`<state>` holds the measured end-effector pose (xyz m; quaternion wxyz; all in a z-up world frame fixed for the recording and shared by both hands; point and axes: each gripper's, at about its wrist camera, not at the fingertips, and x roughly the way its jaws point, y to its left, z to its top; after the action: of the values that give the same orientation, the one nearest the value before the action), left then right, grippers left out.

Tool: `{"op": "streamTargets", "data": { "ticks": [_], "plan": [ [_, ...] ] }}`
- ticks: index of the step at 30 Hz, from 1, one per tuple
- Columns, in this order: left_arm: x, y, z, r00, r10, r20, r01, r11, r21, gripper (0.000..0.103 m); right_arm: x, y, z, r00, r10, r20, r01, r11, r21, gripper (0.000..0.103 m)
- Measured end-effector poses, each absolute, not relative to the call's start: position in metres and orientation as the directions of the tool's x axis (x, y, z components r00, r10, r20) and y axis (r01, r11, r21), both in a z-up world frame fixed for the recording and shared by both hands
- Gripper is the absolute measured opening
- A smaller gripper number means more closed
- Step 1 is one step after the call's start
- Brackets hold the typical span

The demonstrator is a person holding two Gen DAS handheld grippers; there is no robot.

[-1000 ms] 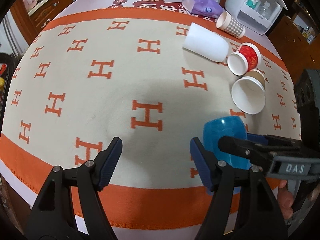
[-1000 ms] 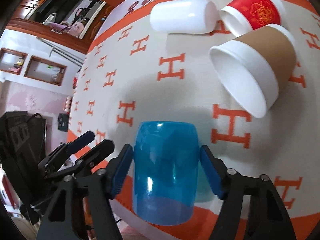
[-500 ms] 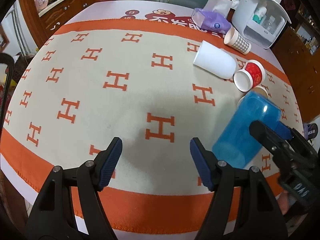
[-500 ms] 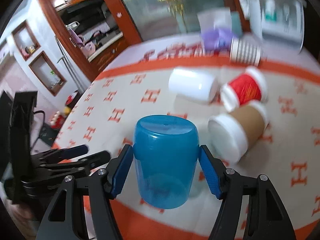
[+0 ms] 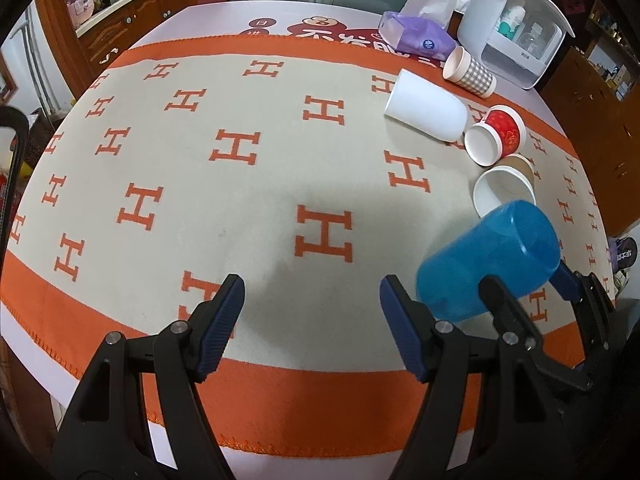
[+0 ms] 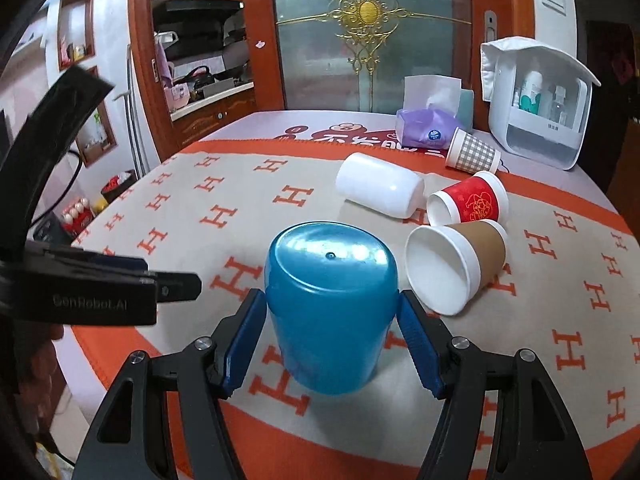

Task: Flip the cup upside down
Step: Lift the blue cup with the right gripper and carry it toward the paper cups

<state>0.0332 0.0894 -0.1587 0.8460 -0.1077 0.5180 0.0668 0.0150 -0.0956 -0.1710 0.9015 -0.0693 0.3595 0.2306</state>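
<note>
My right gripper (image 6: 332,344) is shut on a translucent blue plastic cup (image 6: 330,308). The cup's closed base faces up and away from me, its mouth down toward the cloth; it hangs tilted just above the cloth. In the left wrist view the blue cup (image 5: 488,260) sits at the right, held between the right gripper's fingers (image 5: 504,304). My left gripper (image 5: 312,320) is open and empty, hovering over the near orange border of the cloth, left of the cup.
An H-patterned beige and orange cloth (image 5: 240,152) covers the table. Lying on their sides at the right: a white cup (image 6: 380,190), a red cup (image 6: 468,204), a brown-sleeved cup (image 6: 452,268), a checked cup (image 6: 472,156). A tissue pack (image 6: 428,130) and white organiser (image 6: 536,108) stand behind.
My right gripper has lifted the blue cup off the cloth and turned it, so its base now faces up and its mouth down. The left gripper stayed open and drew back slightly.
</note>
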Motion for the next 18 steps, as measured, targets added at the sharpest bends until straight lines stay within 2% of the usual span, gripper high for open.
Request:
{"op": "streamTargets", "data": {
  "ticks": [2,3,6,13,18],
  "plan": [
    [0.032,0.088,-0.157,0.457,0.003,-0.89,-0.217,0.97,-0.108,0.068,0.011,-0.095,-0.171,0.631,0.357,-0.689,-0.467,0.884,0.03,0.071],
    [0.031,0.086,-0.157,0.457,0.003,-0.889,-0.213,0.971,-0.106,0.068,0.009,-0.094,-0.171,0.628,0.356,-0.692,-0.467,0.884,0.03,0.079],
    [0.029,0.084,-0.156,0.456,0.005,-0.89,-0.207,0.973,-0.101,0.069,0.002,-0.098,-0.165,0.652,0.347,-0.674,-0.446,0.894,0.028,0.089],
    [0.021,0.079,-0.154,0.447,0.019,-0.894,-0.205,0.975,-0.082,0.072,-0.004,-0.111,-0.153,0.639,0.346,-0.687,-0.42,0.905,0.066,0.09],
    [0.012,0.071,-0.152,0.44,0.018,-0.898,-0.195,0.978,-0.076,0.073,-0.009,-0.123,-0.149,0.607,0.312,-0.731,-0.373,0.924,0.085,0.09]
  ]
}}
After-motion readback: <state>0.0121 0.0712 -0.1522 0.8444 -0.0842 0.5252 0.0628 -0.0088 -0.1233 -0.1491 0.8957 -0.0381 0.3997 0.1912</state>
